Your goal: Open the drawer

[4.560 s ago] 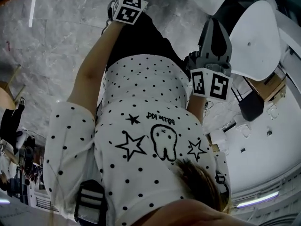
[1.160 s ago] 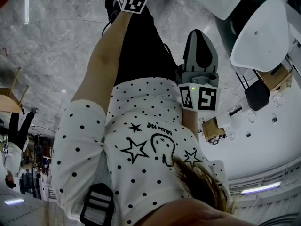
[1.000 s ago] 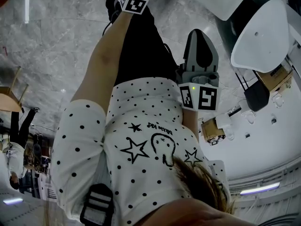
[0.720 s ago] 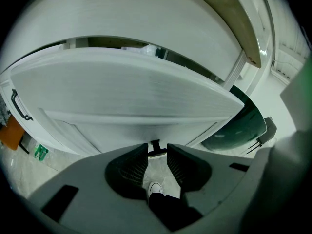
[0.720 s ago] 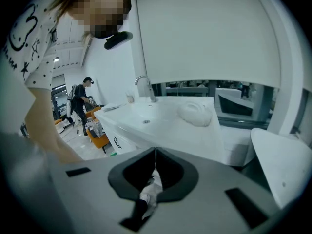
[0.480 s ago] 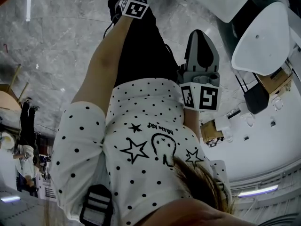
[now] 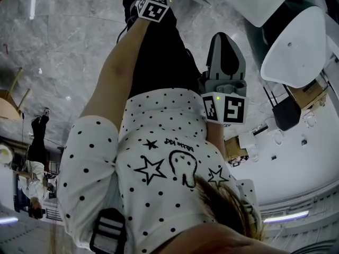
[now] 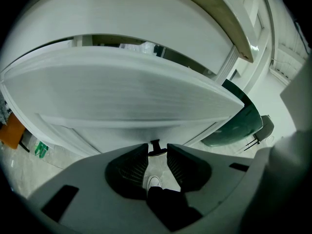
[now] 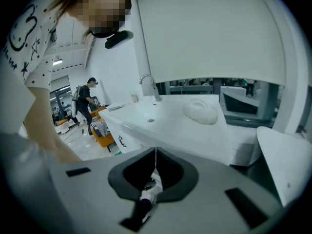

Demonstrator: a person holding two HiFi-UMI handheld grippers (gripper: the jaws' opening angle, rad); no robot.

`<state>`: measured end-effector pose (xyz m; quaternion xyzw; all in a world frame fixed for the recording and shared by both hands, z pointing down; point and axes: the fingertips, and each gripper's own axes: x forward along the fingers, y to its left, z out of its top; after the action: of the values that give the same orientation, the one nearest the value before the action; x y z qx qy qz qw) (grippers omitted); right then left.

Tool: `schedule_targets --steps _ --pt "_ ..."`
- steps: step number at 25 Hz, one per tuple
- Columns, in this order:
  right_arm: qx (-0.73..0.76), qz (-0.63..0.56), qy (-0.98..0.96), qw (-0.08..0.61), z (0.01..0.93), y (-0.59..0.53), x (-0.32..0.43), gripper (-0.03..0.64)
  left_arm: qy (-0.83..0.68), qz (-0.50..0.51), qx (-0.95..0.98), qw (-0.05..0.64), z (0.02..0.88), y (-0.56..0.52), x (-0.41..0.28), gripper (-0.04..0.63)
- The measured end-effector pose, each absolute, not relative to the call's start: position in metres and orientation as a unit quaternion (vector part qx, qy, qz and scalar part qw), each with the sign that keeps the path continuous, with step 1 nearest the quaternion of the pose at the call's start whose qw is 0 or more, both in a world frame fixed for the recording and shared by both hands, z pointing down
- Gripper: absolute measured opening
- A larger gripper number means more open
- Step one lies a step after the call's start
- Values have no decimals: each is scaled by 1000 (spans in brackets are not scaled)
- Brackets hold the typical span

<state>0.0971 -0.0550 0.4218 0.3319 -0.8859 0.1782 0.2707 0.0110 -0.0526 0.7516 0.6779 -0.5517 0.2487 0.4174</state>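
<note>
Left gripper (image 8: pixel 157 150): reaching out at 12 o'clock in the head view, at the end of a straight arm; its fingers are clenching the handle (image 8: pixel 155 145) at their very tips, a narrow gap showing behind it.
Drawer (image 8: pixel 122 94): its broad white front is filling the left gripper view, the small black handle sitting at 6 o'clock on its lower edge; a dark slit is showing along the top at 12 o'clock.
Right gripper (image 9: pixel 156 154): hanging at 1 o'clock of the polka-dot shirt (image 7: pixel 159 157), pads pressing together on nothing.
Counter (image 9: pixel 185 128): lying white ahead of the right gripper, a tap (image 9: pixel 147 83) standing at 11 o'clock.
Floor (image 7: pixel 63 41): grey marble, spreading at 10 o'clock.
</note>
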Motion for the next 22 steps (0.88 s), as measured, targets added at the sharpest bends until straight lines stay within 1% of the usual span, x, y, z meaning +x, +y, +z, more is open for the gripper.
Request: schedule_targets --steps 13,22 --pt "309 187 -893 270 424 -41 80 15 -549 252 677 421 752 -31 11 121" --pt "298 192 -896 270 424 -32 82 15 -550 254 675 422 751 -21 16 121"
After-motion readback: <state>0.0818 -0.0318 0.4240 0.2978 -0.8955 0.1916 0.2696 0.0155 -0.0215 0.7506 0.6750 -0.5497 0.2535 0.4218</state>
